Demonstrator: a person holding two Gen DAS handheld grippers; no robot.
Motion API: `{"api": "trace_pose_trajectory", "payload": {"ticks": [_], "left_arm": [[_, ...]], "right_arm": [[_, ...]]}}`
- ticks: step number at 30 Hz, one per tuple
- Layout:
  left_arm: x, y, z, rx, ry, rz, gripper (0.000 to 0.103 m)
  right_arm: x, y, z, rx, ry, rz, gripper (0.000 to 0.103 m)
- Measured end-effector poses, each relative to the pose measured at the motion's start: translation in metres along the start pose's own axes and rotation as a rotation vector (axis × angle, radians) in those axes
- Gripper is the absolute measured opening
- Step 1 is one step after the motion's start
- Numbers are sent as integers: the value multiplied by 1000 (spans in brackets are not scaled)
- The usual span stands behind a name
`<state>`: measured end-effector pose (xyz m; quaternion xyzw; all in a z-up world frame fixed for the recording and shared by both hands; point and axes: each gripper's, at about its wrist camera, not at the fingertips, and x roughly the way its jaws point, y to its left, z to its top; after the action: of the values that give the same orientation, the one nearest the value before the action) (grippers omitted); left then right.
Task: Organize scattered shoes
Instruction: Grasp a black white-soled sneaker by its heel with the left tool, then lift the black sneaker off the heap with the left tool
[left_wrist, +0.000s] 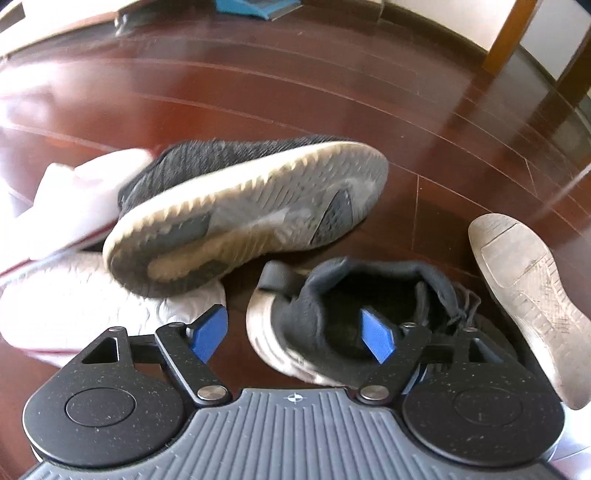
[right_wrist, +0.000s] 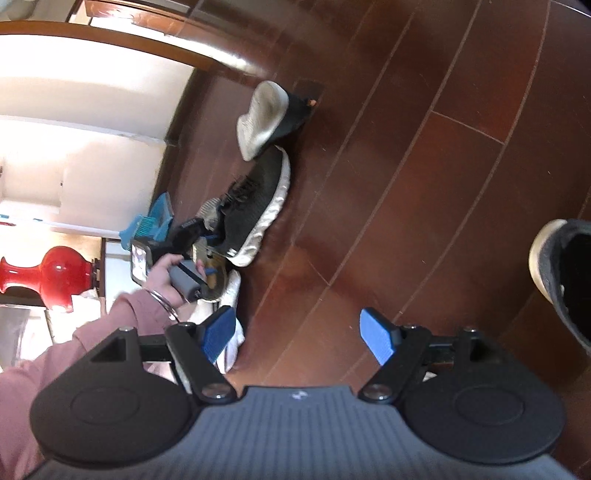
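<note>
Left wrist view: my left gripper (left_wrist: 295, 334) is spread wide over the collar of an upright black sneaker (left_wrist: 354, 317), one pad inside, to pinch its heel; another black shoe (left_wrist: 243, 214) lies sole-up on white shoes (left_wrist: 74, 302). My right gripper (right_wrist: 297, 334) hangs open, empty, above the floor (right_wrist: 424, 166)

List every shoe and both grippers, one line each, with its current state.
Left gripper: open, empty, one finger inside the upright shoe's collar.
Right gripper: open, empty, over bare floor.
Black knit shoe: tipped over, sole showing, leaning on the white shoes.
Black upright shoe: standing on its sole.
White shoes: under the tipped shoe, blurred.
Pale-soled shoe: sole showing.
</note>
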<state>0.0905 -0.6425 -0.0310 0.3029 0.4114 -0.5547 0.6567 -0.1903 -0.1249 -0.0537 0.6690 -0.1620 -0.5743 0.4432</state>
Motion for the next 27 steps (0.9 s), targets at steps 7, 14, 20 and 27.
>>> {"api": "trace_pose_trajectory", "payload": {"ticks": [7, 14, 20, 27], "left_arm": [[6, -12, -16, 151, 89, 52, 38], [-9, -4, -36, 172, 163, 3, 36], [-26, 12, -56, 213, 220, -61, 32], [-44, 32, -84, 245, 283, -92, 32]], "right_arm": [[-6, -5, 1, -6, -35, 9, 77], [5, 0, 15, -38, -77, -46, 77], [30, 6, 16, -116, -64, -173, 77], [58, 7, -1, -198, 1, -302, 77]]}}
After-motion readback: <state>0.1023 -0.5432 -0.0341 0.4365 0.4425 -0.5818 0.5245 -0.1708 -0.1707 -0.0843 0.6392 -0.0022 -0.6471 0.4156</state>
